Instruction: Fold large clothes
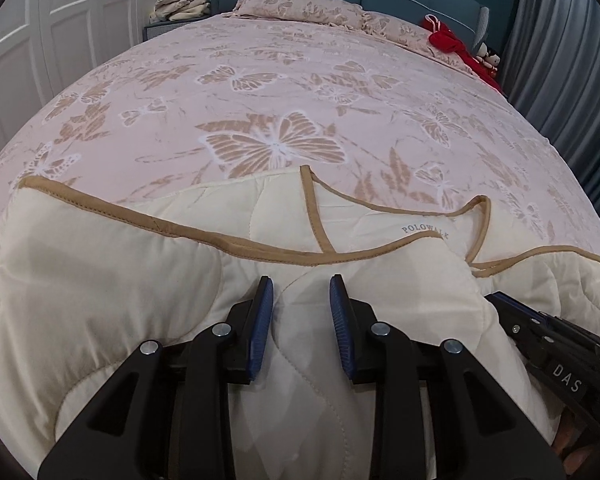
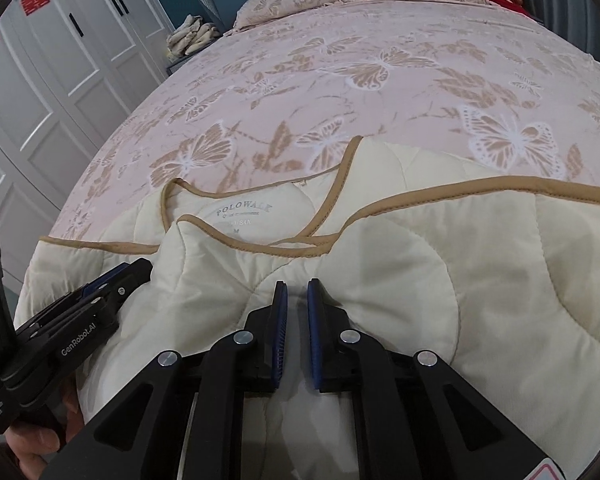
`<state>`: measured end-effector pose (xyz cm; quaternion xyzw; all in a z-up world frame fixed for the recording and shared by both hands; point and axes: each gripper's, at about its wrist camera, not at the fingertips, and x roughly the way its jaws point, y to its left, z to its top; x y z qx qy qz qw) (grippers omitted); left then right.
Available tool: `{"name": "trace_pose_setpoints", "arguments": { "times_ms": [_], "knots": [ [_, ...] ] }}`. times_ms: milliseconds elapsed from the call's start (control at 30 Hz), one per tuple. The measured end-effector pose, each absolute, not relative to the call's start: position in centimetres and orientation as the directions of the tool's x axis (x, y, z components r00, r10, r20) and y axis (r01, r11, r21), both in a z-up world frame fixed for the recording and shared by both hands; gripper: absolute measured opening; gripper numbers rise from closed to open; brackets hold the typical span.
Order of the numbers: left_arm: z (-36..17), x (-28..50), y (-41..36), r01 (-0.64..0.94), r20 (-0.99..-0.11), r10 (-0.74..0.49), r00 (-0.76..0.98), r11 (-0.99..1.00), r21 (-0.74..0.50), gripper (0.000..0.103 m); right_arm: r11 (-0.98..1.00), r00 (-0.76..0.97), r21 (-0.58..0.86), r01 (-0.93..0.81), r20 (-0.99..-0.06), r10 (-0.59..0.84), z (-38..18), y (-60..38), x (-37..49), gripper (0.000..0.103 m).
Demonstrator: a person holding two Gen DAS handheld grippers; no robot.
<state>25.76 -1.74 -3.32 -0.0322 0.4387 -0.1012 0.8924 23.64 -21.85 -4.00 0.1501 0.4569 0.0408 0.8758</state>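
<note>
A cream quilted jacket (image 1: 100, 280) with tan trim lies on the near part of the bed, inside out, its POLOWALK label (image 1: 426, 230) showing. It also fills the near part of the right wrist view (image 2: 480, 280). My left gripper (image 1: 302, 284) is open, its blue pads (image 1: 262, 320) on either side of a raised fold of the jacket. My right gripper (image 2: 298, 288) has its blue pads (image 2: 280, 332) close together with a narrow gap, over the jacket; whether cloth is pinched there is unclear. Each gripper shows at the edge of the other's view.
The bed has a pink butterfly bedspread (image 1: 276, 92) with pillows (image 1: 300, 6) at the head. Red cloth (image 1: 452, 40) lies at the far right corner. White wardrobe doors (image 2: 60, 80) stand at left, folded cloths (image 1: 182, 2) on a nightstand, grey curtain (image 1: 560, 60) at right.
</note>
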Motion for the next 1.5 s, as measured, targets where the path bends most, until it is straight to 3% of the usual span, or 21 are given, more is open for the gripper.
{"name": "trace_pose_setpoints", "arguments": {
  "times_ms": [367, 400, 433, 467, 533, 567, 633, 700, 833, 933, 1100, 1167, 1333, 1500],
  "knots": [
    [-4.0, 26.3, -2.0, 0.149, -0.773, -0.2, 0.602, 0.979, -0.137, 0.029, 0.94, 0.579, 0.335, 0.069, -0.78, 0.236, -4.3, -22.2, 24.1, 0.006],
    [-3.8, 26.5, -1.8, 0.15, -0.777, -0.215, 0.592, 0.976, -0.157, 0.029, 0.941, 0.571, 0.33, 0.077, -0.788, 0.229, -3.7, -22.2, 24.1, 0.009],
    [-3.3, 26.6, -1.3, 0.147, -0.78, -0.237, 0.58, 0.972, -0.186, 0.029, 0.942, 0.567, 0.324, 0.081, -0.793, 0.224, -2.9, -22.1, 24.1, 0.02],
    [-2.5, 26.6, -0.5, 0.14, -0.774, -0.27, 0.573, 0.963, -0.232, 0.029, 0.942, 0.58, 0.328, 0.072, -0.782, 0.228, -1.6, -21.9, 23.7, 0.023],
    [0.1, 25.8, 2.4, 0.112, -0.726, -0.311, 0.613, 0.944, -0.31, 0.045, 0.94, 0.613, 0.34, 0.041, -0.751, 0.245, 0.5, -21.1, 23.2, 0.034],
    [1.1, 25.4, 3.6, 0.091, -0.713, -0.298, 0.635, 0.945, -0.313, 0.059, 0.939, 0.609, 0.343, 0.021, -0.749, 0.26, 1.2, -20.3, 23.3, 0.038],
    [2.6, 24.9, 6.5, 0.047, -0.694, -0.276, 0.665, 0.943, -0.33, 0.067, 0.937, 0.566, 0.35, -0.011, -0.77, 0.294, 1.1, -18.9, 24.1, 0.044],
    [3.3, 24.8, 10.2, -0.017, -0.698, -0.27, 0.664, 0.927, -0.375, 0.069, 0.945, 0.512, 0.326, -0.021, -0.809, 0.29, -0.3, -17.1, 25.5, 0.044],
    [1.5, 25.4, 15.2, -0.12, -0.727, -0.305, 0.615, 0.875, -0.469, 0.069, 0.967, 0.498, 0.253, -0.017, -0.837, 0.227, -1.7, -15.2, 27.1, 0.013],
    [-0.6, 26.3, 16.0, -0.143, -0.755, -0.339, 0.562, 0.858, -0.493, 0.061, 0.967, 0.499, 0.254, -0.009, -0.837, 0.225, -1.6, -15.0, 28.2, 0.007],
    [-1.2, 26.9, 14.9, -0.123, -0.759, -0.31, 0.573, 0.883, -0.453, 0.031, 0.973, 0.49, 0.229, -0.01, -0.847, 0.204, -2.5, -14.8, 29.1, 0.006],
    [-0.9, 27.1, 14.5, -0.114, -0.751, -0.291, 0.593, 0.893, -0.436, 0.023, 0.974, 0.489, 0.228, -0.005, -0.849, 0.201, -3.2, -14.8, 29.5, 0.006],
    [-2.0, 28.3, 13.6, -0.115, -0.779, -0.211, 0.59, 0.933, -0.34, 0.02, 0.973, 0.498, 0.229, 0.002, -0.844, 0.198, -4.5, -15.0, 30.2, 0.005],
    [-3.5, 28.5, 13.6, -0.118, -0.777, -0.193, 0.6, 0.939, -0.324, 0.019, 0.967, 0.508, 0.254, 0.002, -0.833, 0.218, -4.9, -15.3, 30.2, 0.004]
  ]
}}
